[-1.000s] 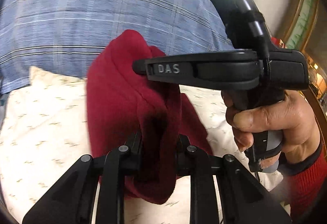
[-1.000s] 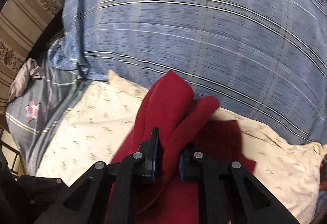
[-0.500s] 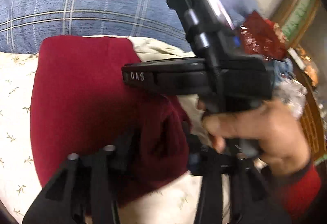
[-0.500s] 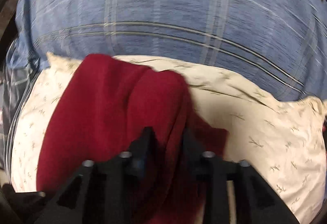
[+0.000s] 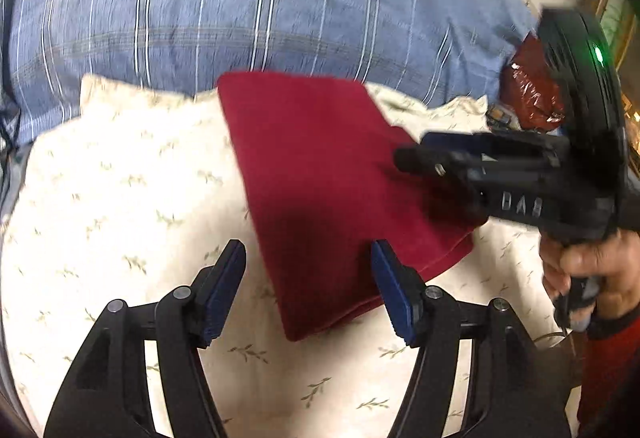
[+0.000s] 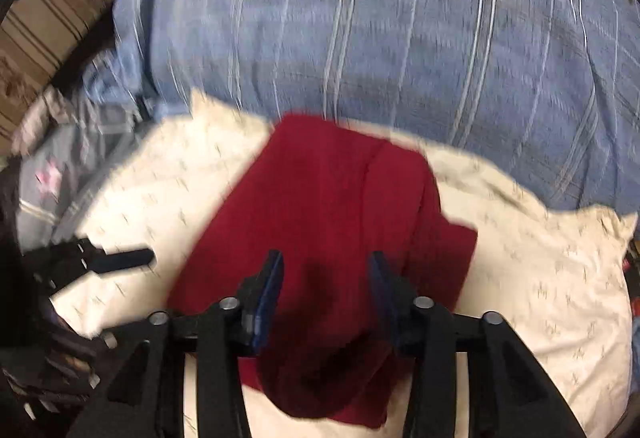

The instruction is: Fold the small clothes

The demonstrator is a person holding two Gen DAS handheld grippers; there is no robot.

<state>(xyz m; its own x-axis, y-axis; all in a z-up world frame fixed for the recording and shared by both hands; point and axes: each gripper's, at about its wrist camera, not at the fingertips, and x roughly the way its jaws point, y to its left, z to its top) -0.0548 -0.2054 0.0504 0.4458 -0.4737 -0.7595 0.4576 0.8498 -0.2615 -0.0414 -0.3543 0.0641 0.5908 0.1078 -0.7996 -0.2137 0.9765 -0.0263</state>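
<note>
The left hand-held gripper (image 5: 308,278) stands with its jaws wide apart and nothing between the blue pads (image 5: 224,290). The red cloth (image 5: 332,190) lies folded flat on the cream sheet (image 5: 120,198) just ahead of it, its near corner reaching in between the two fingers but touching neither, as far as the left view shows. To this gripper's right, the right hand-held gripper (image 5: 404,158) reaches in sideways over the cloth's right edge, held by a hand (image 5: 580,270) in a red sleeve.

From the right view, the right hand-held gripper (image 6: 325,286) also has its jaws apart, and the cloth (image 6: 328,206) spreads beneath and ahead of them; a loose fold bulges below the fingers, and blur hides whether the pads touch the fabric. The left gripper's fingertip (image 6: 128,258) shows well off to its left, over the sheet (image 6: 540,278). Beyond the cloth, ahead of both grippers, rises a blue striped pillow (image 6: 400,38).
</note>
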